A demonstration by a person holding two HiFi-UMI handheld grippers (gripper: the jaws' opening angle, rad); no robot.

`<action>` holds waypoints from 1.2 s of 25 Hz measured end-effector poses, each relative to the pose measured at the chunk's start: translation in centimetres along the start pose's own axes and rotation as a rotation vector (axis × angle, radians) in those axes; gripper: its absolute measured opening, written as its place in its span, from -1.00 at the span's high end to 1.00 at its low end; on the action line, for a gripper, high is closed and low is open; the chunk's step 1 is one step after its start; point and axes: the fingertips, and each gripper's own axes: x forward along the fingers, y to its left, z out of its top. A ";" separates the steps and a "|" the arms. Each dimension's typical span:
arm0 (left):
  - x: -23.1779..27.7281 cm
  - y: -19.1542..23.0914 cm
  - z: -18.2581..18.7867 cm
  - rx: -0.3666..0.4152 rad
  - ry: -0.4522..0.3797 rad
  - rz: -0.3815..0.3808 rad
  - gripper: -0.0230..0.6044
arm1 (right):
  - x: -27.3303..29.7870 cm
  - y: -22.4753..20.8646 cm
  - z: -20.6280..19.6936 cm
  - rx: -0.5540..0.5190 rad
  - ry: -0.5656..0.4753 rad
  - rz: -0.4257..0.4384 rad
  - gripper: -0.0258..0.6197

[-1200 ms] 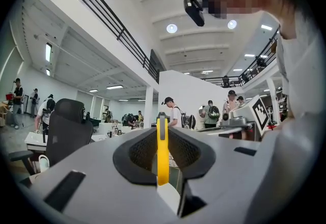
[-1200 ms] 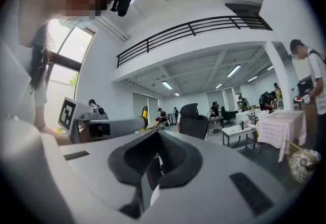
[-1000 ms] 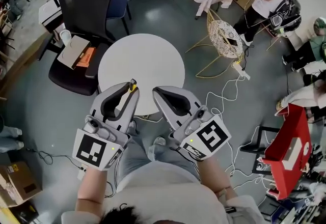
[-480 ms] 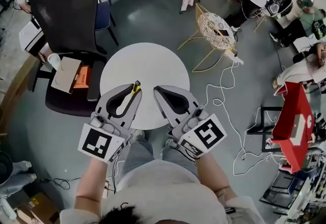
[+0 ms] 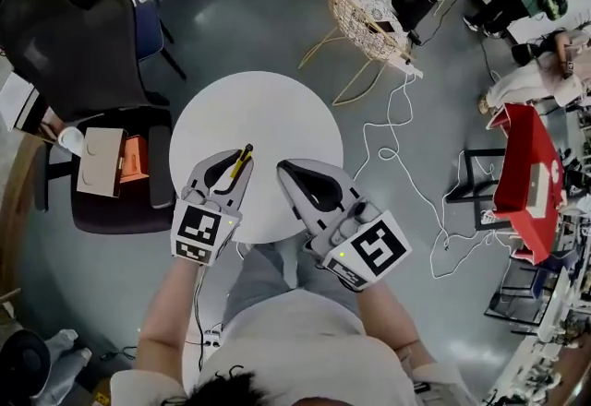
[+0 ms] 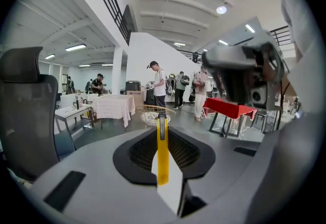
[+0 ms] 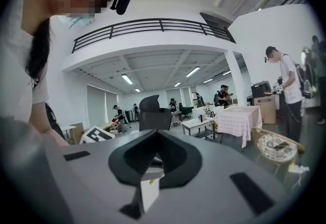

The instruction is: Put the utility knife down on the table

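A round white table (image 5: 268,109) stands below me. My left gripper (image 5: 240,159) hovers over its near edge, shut on a yellow utility knife (image 5: 241,158) whose black tip pokes out past the fingertips. In the left gripper view the utility knife (image 6: 162,154) runs straight up between the closed jaws of the left gripper (image 6: 163,172). My right gripper (image 5: 285,168) hangs beside it, also over the table's near edge, jaws together with nothing in them. In its own view the right gripper (image 7: 152,169) shows only its closed grey jaws.
A black office chair (image 5: 78,35) with a cardboard box (image 5: 99,161) on its seat stands left of the table. A gold wire chair (image 5: 369,21) and a white cable (image 5: 397,141) lie to the right. A red table (image 5: 524,169) is further right. People stand at the back.
The head view has drifted, so the room has slid leftwards. The left gripper has tilted, its marker cube looking smaller, and still grips the knife. The right gripper has barely moved.
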 end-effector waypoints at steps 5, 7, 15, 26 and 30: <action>3.9 0.7 -5.7 0.011 0.126 -0.063 0.70 | 0.1 -1.7 -1.5 0.024 0.035 -0.080 0.90; 5.2 0.7 -7.7 0.015 0.173 -0.086 0.70 | 0.0 -2.2 -2.0 0.035 0.047 -0.108 0.90; 9.5 -0.1 -14.7 0.058 0.362 -0.132 0.70 | -1.5 -4.0 -3.6 0.062 0.087 -0.182 0.90; 10.8 -0.5 -19.5 0.074 0.542 -0.141 0.70 | -2.7 -4.7 -4.3 0.070 0.114 -0.216 0.90; 11.0 -0.5 -20.4 0.077 0.573 -0.133 0.70 | -2.9 -5.0 -4.5 0.069 0.121 -0.220 0.90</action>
